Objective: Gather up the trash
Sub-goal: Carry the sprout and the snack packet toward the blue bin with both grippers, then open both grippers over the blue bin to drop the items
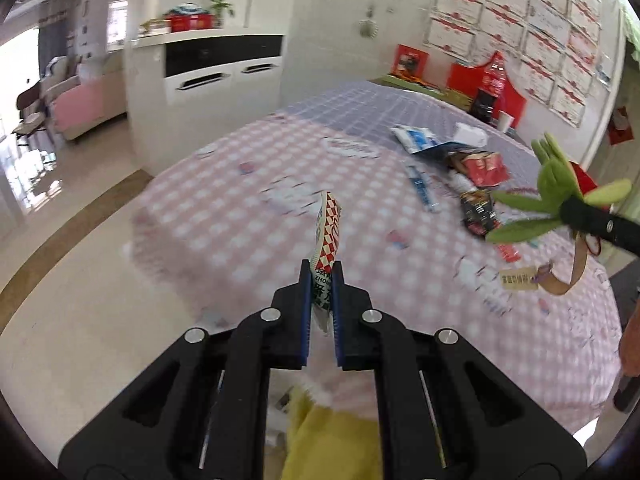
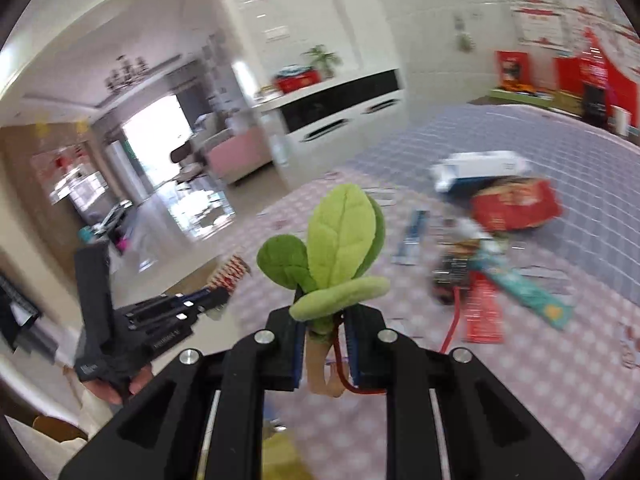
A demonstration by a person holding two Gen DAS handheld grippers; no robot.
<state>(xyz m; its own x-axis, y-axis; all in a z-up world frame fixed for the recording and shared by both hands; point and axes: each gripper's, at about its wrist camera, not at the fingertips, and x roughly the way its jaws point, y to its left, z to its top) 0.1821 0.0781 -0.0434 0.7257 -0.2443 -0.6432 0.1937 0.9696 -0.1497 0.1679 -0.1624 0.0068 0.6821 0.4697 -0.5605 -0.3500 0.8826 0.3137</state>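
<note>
Left gripper (image 1: 321, 276): clamped on a flat red-and-white checked wrapper (image 1: 329, 232).
Right gripper (image 2: 321, 320): pinching a plush green leafy sprig (image 2: 340, 248).
Table (image 1: 240, 216): pink-and-lilac gingham cloth.
Floor (image 1: 80, 280): glossy pale tile.

A: Left gripper (image 1: 321, 276) sits above the near edge of the table (image 1: 224, 216), with a wrapper (image 1: 329, 232) standing up between its jaws.

B: And off to its right, the right gripper (image 2: 320, 326) hangs above the same table, a plush sprout (image 2: 340, 248) sticking up out of it.

A: Further back on the table, to the right, there's a pile of trash (image 1: 468, 172) lying flat, packets touching and overlapping.

B: Behind that pile, at the far edge, stands a bottle (image 1: 490, 88), against the wall.

A: Left of the table, beyond the floor (image 1: 80, 272), a cabinet (image 1: 216, 76) with a potted plant (image 1: 219, 6) on top.
</note>
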